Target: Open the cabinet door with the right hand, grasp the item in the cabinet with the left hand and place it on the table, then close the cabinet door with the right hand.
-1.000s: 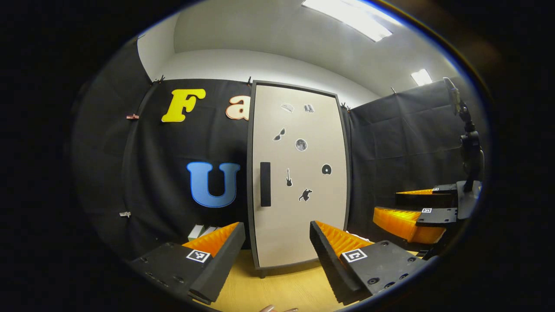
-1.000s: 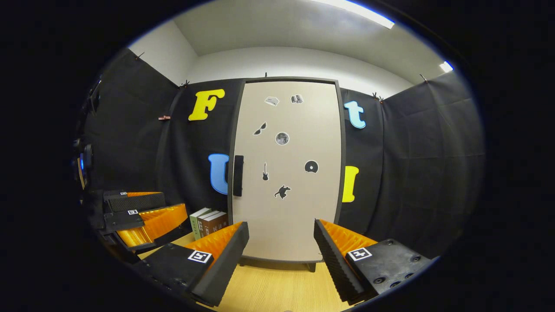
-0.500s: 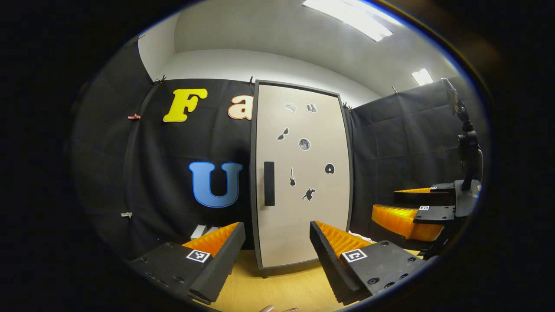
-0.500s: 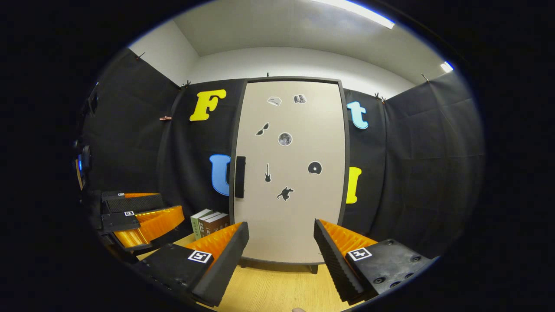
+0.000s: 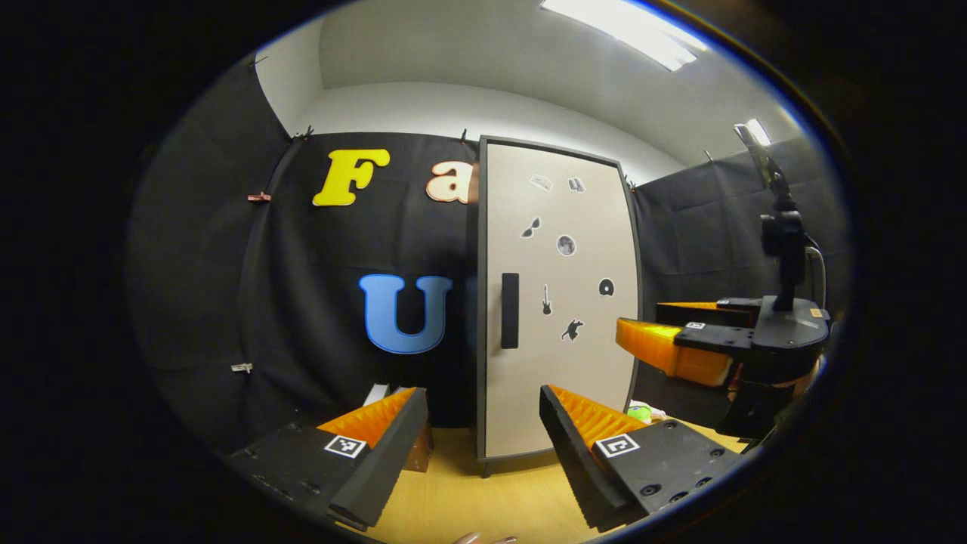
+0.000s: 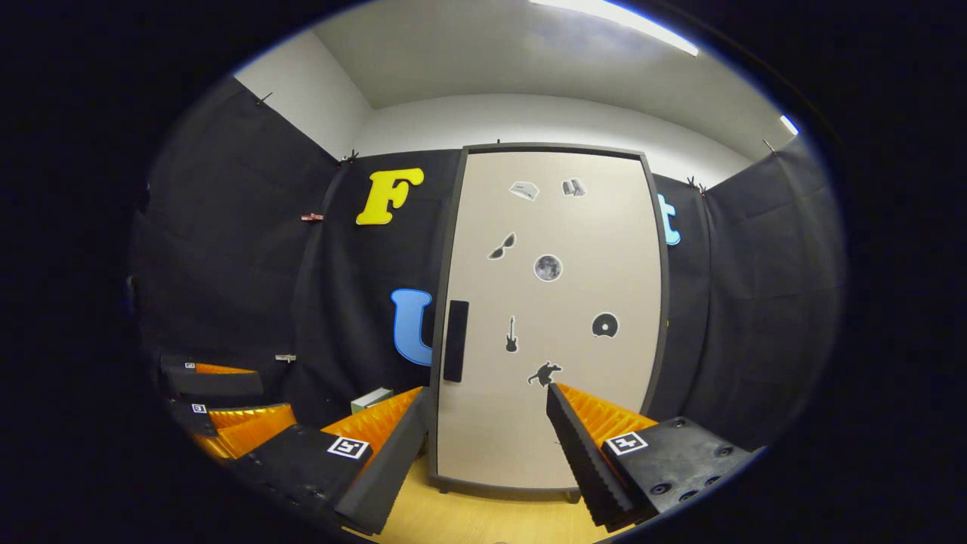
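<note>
Gaping wide on empty air, the right gripper (image 6: 487, 438) faces the shut cabinet door (image 6: 551, 317), its dark handle (image 6: 455, 341) at the door's left edge. The left gripper (image 5: 483, 446) is spread just as wide, holding nothing. Pale wooden table (image 6: 468, 517) underneath, books (image 6: 372, 398) beside the cabinet, black cloth walls and ceiling lights (image 5: 623, 26) around.

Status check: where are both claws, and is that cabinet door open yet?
Both claws open, empty: right claw faces the cabinet door, short of the handle; left claw held back. Door shut, item unseen. Nothing between claw and handle.
</note>
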The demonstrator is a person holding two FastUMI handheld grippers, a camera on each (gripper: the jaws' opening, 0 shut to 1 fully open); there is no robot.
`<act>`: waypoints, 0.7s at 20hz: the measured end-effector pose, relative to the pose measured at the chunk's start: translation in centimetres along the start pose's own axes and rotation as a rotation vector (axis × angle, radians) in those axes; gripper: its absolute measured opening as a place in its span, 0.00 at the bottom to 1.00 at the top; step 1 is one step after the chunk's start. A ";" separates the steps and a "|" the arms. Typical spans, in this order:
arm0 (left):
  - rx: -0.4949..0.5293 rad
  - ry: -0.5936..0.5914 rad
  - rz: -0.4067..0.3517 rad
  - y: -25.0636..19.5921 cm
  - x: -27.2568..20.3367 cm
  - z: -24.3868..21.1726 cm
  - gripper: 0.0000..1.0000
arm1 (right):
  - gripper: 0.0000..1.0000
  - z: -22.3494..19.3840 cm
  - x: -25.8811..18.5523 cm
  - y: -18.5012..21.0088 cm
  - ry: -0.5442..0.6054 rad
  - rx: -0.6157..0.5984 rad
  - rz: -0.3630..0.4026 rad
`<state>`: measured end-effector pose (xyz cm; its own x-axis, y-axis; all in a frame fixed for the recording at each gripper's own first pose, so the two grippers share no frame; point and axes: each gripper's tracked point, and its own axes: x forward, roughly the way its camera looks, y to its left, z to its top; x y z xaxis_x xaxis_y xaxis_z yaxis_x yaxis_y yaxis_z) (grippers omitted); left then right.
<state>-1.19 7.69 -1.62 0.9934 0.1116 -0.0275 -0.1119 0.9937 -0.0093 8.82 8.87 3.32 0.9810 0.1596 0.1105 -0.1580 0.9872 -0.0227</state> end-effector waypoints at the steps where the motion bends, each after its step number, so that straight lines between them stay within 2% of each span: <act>1: -0.003 0.008 0.011 0.7 -0.2 -0.3 0.94 | 0.97 0.3 0.9 0.9 -0.014 0.007 0.018; 4: -0.027 0.025 0.047 2.7 -0.5 -0.9 0.94 | 0.96 0.5 3.7 3.3 -0.043 0.053 0.069; 8: -0.023 0.042 0.073 4.7 -0.6 -1.7 0.94 | 0.97 0.9 7.4 4.7 -0.080 0.056 0.071; 11: -0.010 0.053 0.063 5.1 -0.3 -2.1 0.94 | 0.97 1.2 10.0 4.9 -0.103 0.037 0.048; 14: -0.026 0.046 0.055 5.2 -0.2 -2.2 0.95 | 0.96 0.8 12.2 4.2 -0.115 0.008 -0.012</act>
<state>-2.00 12.84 -3.88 0.9835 0.1645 -0.0748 -0.1673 0.9854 -0.0328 20.02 14.94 5.37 0.9635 0.1466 0.2240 -0.1475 0.9890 -0.0127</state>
